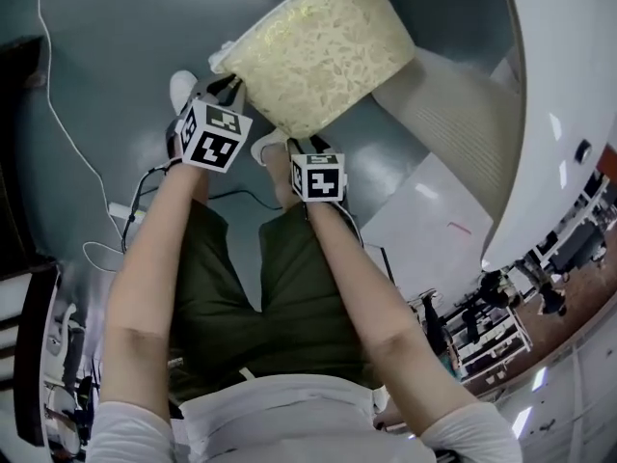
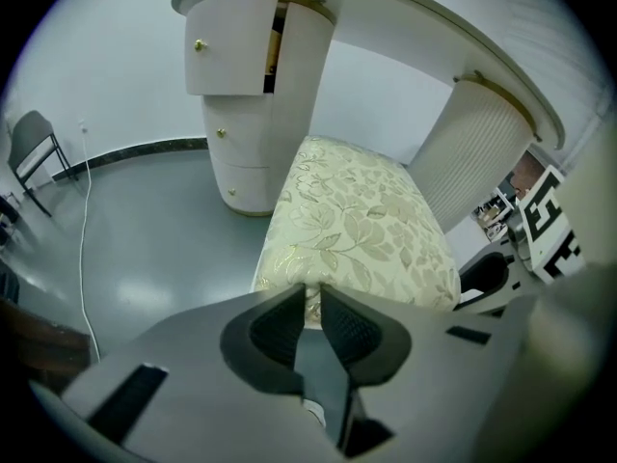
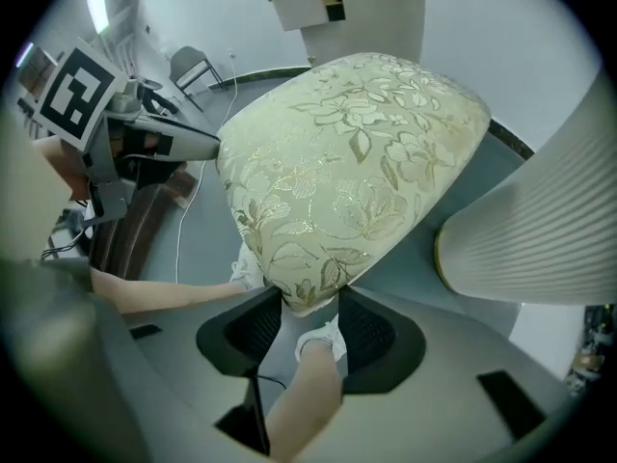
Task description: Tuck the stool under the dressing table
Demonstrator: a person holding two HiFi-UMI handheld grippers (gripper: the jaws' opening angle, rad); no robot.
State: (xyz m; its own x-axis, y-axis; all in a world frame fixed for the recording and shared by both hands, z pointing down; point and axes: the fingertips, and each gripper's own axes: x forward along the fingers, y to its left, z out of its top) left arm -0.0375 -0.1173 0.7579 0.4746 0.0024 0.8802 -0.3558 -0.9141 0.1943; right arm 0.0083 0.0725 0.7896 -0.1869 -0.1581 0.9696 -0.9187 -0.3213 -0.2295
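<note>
Our two bare forearms (image 1: 145, 258) reach steeply down side by side, one gripper in each hand. The left gripper (image 2: 310, 302) has its jaws drawn nearly together, pinching the near edge of the one stool (image 2: 357, 220). The right gripper (image 3: 308, 307) stands wider, its pads against both sides of the stool's near corner. Below them we see two white shoes (image 1: 183, 85) on the grey floor (image 2: 145, 249). The stool's gold-leaf cushion points toward the dressing table (image 2: 386, 8), its far end near the gap between the table's two supports: one drawer pedestal (image 2: 246, 114) with three knobs and one ribbed leg (image 2: 482, 152). One folding chair (image 2: 34, 152) stands far left.
</note>
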